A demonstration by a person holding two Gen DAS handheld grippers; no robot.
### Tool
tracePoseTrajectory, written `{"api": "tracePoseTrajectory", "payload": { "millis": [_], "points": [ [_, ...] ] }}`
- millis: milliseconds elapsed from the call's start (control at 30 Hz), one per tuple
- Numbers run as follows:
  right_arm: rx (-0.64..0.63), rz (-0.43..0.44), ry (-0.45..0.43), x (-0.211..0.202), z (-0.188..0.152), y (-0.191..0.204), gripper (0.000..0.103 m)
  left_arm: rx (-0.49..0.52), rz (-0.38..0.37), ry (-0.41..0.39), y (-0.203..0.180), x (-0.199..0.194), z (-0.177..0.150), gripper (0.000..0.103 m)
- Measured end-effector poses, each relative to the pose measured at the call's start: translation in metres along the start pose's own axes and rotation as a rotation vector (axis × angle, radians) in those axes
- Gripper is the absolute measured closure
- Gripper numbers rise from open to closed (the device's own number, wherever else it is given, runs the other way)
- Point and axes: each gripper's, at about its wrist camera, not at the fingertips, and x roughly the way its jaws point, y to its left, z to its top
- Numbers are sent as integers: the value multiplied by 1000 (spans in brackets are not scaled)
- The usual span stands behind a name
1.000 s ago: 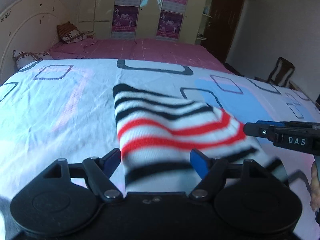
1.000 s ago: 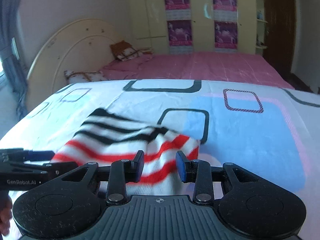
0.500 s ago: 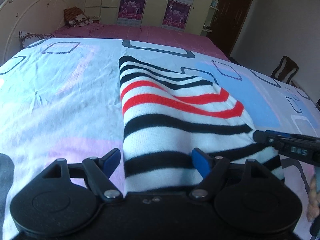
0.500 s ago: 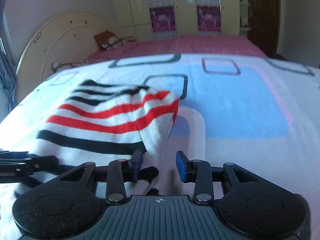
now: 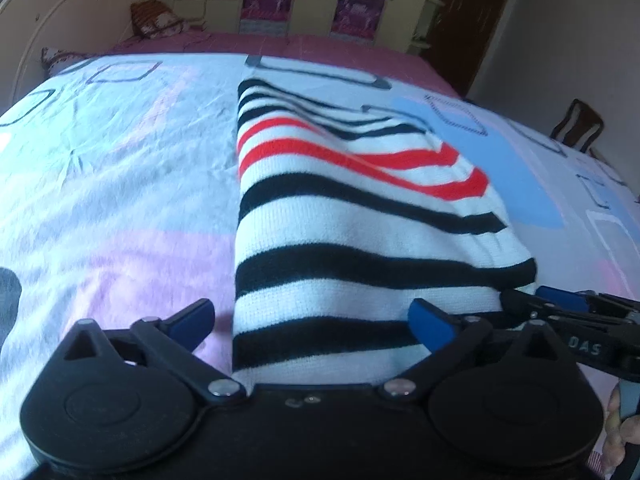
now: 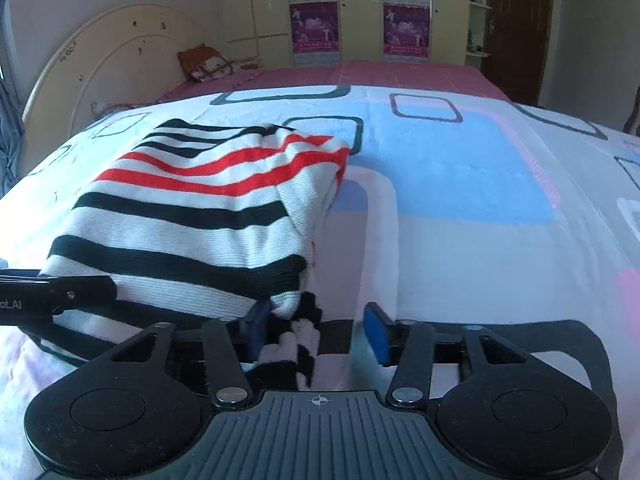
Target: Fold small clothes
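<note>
One striped garment [image 5: 344, 216] lies folded over on the patterned bedspread [image 5: 120, 184], its near hem between my two tools. A second ago I had it lifted by that edge; now it is down flat and both sets of jaws are opening. My left gripper [image 5: 312, 316] stands wide, cloth lying between the pads unpressed. My right gripper [image 6: 316, 332] is half apart, hem loose inside. I judge this fold laid. Count: one garment, two grippers.
</note>
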Motion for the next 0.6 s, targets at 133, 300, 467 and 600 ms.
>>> {"api": "tracePoseTrajectory", "payload": {
  "millis": [133, 300, 467, 600],
  "points": [
    [-7, -7, 4, -2, 1, 1, 48, -14, 46, 26, -4, 1, 2, 0],
    [-26, -15, -1, -4, 0, 3, 47, 16, 130, 32, -18, -2, 5, 0],
    [-36, -9, -1, -3, 1, 3, 47, 92, 203, 3, -34, -6, 3, 0],
    [-36, -4, 0, -5, 1, 2, 47, 52, 174, 2, -32, -5, 3, 0]
  ]
}}
